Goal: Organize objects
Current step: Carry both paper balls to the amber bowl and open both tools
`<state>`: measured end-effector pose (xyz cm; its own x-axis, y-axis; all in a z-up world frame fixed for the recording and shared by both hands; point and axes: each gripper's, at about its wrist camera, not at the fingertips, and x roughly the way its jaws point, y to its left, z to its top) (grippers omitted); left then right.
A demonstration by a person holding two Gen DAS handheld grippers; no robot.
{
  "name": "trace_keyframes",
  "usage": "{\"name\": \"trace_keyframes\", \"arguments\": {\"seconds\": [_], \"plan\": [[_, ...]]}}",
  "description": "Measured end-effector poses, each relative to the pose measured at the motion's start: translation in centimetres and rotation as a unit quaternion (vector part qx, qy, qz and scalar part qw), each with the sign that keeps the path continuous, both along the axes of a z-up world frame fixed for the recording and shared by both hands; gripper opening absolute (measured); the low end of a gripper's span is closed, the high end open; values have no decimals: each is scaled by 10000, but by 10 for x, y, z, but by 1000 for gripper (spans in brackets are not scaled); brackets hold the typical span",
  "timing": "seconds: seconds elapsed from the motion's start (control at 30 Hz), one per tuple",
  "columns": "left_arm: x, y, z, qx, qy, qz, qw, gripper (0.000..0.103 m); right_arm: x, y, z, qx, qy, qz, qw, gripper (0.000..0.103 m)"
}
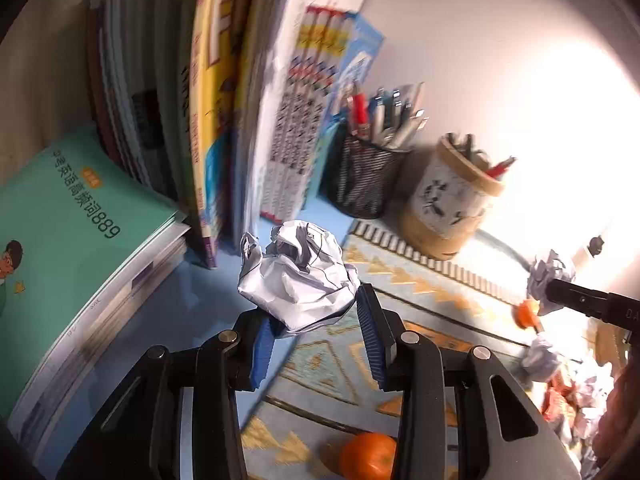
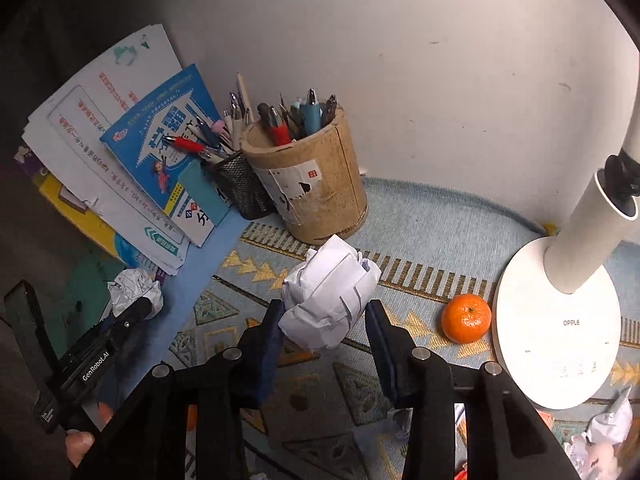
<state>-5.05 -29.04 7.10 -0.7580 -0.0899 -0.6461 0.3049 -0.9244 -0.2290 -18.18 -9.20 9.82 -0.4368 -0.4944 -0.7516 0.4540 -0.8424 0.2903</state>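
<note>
Desk: patterned blue woven mat [image 2: 420, 216] lay under my claws.
Left claw [image 1: 316, 320]: squeezed crumpled white paper ball [image 1: 298, 276].
Right claw [image 2: 326, 320]: squeezed folded white paper wad [image 2: 328, 300].
Tip: I needed gentle, steady squeezing.

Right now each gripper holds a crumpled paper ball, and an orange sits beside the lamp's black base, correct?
Not quite: the lamp base is white, not black, as the right wrist view shows. The orange does sit beside it, and each gripper holds a crumpled paper ball.

I see a white desk lamp [image 2: 556, 336] far right, its base on a patterned mat [image 2: 420, 224]; upright books [image 1: 216, 100] stand far left.
</note>
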Motion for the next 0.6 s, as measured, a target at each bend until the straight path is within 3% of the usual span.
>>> {"name": "trace_keyframes", "arguments": {"seconds": [0.27,0.4,0.6], "plan": [[37,83,69,-59,641,-973,9932,36,81,78,59,-123,638,-201,9977,40],[31,157,92,-66,784,-1583,9842,36,110,152,79,11,921,-588,9940,41],[17,279,104,77,796,-2548,9637,36,130,276,83,146,885,-1497,9847,41]]}}
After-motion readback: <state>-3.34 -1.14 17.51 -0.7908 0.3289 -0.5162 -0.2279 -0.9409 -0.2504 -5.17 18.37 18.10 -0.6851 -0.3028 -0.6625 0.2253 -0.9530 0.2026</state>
